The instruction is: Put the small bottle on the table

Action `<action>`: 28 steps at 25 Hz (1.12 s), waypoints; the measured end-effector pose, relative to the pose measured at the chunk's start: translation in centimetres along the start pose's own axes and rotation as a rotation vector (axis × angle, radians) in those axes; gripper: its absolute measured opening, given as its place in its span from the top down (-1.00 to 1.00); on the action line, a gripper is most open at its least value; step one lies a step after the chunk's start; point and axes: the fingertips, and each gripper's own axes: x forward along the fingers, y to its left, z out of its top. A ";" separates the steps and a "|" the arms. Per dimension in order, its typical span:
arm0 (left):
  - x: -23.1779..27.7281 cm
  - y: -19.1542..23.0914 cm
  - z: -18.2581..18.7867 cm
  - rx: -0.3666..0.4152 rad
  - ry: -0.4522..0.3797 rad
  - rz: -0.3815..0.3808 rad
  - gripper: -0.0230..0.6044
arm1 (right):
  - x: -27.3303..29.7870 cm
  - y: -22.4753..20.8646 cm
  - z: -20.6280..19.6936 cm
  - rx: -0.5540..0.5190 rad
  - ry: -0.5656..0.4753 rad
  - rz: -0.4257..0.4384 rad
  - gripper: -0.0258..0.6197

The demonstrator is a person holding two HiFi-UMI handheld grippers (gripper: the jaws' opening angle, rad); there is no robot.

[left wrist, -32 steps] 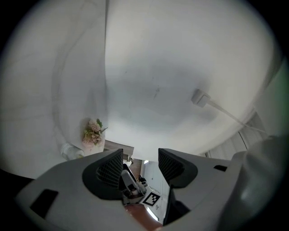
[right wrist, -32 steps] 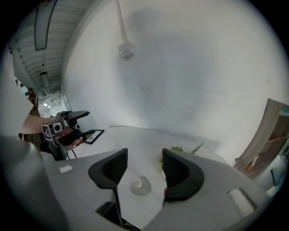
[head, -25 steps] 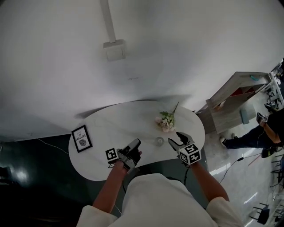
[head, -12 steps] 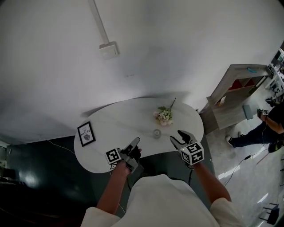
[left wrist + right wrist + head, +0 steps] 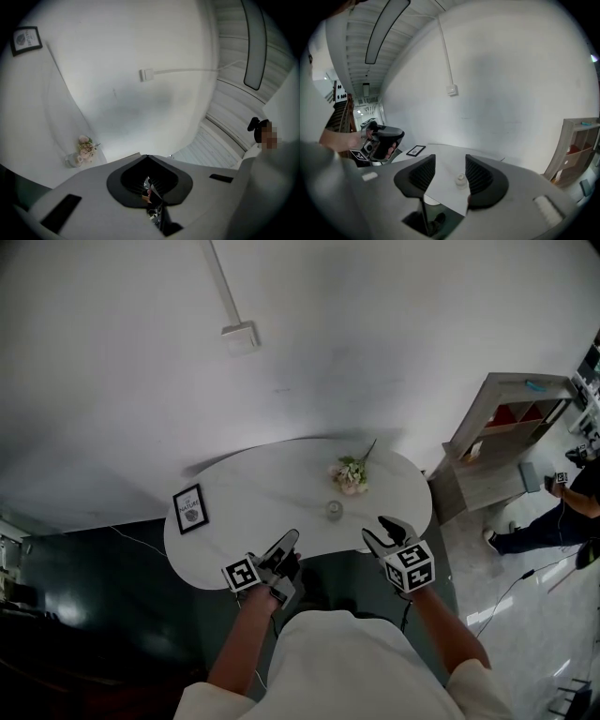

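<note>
Both forearms reach forward to the near edge of the table (image 5: 253, 493). The left gripper (image 5: 289, 542) points level, jaws together and empty; the right gripper (image 5: 382, 531) tilts down, jaws apart, just closing on nothing. The small bottle (image 5: 334, 510) stands on the table just beyond them

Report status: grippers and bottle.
Left gripper shut, nothing held. Right gripper open, jaws just eased closer, nothing between. Small bottle standing on table by flowers, both grippers clear of it.

Staged studio room, white table (image 5: 267, 488), framed picture (image 5: 190, 509), flowers (image 5: 351, 475), wooden shelf (image 5: 502, 437)
</note>
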 end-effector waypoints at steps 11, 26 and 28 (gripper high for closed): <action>-2.3 -2.9 2.2 0.263 0.008 -0.025 0.91 | -1.8 3.3 2.0 -0.014 -0.068 -0.053 0.56; -4.8 -3.6 5.2 0.655 0.160 0.047 0.91 | -2.5 5.9 4.8 -0.003 -0.120 -0.212 0.86; -5.0 -3.4 5.4 0.663 0.153 0.053 0.91 | -2.7 5.8 4.9 -0.009 -0.121 -0.226 0.88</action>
